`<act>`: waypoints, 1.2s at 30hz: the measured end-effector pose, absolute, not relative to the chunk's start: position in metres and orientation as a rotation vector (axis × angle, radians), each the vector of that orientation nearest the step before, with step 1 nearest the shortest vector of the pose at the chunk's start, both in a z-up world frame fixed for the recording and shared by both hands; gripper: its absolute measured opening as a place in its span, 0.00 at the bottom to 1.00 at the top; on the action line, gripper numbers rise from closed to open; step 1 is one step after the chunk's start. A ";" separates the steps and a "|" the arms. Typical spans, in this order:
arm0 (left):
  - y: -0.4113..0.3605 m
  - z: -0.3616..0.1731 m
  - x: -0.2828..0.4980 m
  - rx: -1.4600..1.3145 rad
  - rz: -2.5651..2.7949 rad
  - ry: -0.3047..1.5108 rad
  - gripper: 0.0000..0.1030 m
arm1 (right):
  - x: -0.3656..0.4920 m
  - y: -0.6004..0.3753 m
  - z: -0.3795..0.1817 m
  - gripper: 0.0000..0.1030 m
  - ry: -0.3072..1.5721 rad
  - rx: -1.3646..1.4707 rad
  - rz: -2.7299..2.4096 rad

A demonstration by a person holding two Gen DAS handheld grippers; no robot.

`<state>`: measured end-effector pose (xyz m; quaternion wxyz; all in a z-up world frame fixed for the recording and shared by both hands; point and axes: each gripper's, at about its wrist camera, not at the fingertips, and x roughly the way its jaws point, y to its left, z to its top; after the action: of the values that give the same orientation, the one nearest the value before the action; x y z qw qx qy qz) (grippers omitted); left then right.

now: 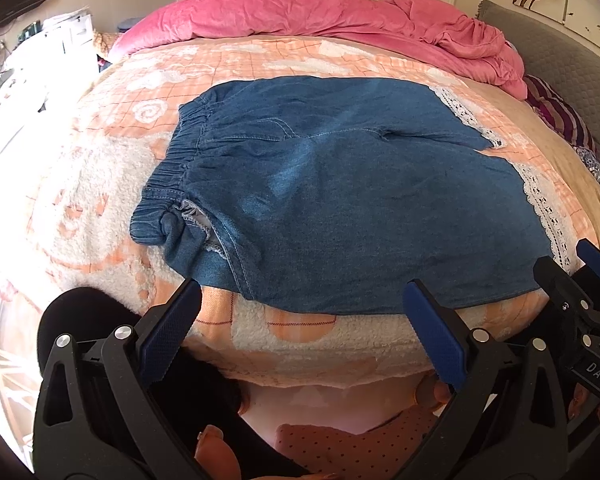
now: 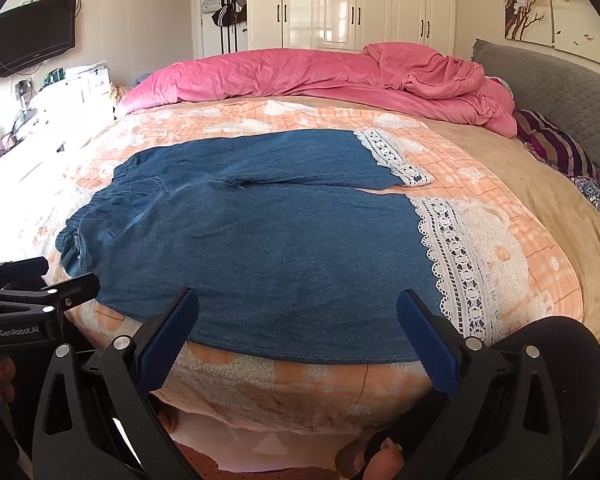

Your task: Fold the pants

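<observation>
Basically nothing was folded yet: pants [image 1: 340,200] lay flat on the bed's blanket [image 1: 100,184], legs apart. Left gripper [image 1: 304,332] & right gripper [image 2: 300,332] hung wide open, empty, at pants' near edge.

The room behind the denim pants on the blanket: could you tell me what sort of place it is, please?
Most likely a home bedroom. The denim pants lie on a bed with a rumpled pink duvet, white wardrobe doors stand behind it, and a television hangs on the wall.
</observation>
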<state>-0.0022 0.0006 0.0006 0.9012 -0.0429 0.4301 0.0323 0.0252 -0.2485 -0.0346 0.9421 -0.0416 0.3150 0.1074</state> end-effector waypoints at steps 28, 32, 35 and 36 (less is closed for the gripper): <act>0.000 0.000 -0.001 -0.083 0.063 0.890 0.92 | 0.026 -0.248 -0.036 0.96 0.654 -0.091 0.217; 0.000 0.000 0.001 -0.082 0.061 0.894 0.92 | 0.027 -0.246 -0.035 0.96 0.654 -0.094 0.214; 0.000 0.000 0.001 -0.081 0.062 0.893 0.92 | 0.027 -0.245 -0.034 0.96 0.649 -0.099 0.214; 0.000 0.000 0.001 -0.081 0.062 0.891 0.92 | 0.027 -0.244 -0.034 0.96 0.650 -0.102 0.214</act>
<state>0.0012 0.0000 -0.0003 0.9011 -0.0393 0.4308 0.0299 0.0275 -0.2444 -0.0340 0.9408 -0.0499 0.3185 0.1050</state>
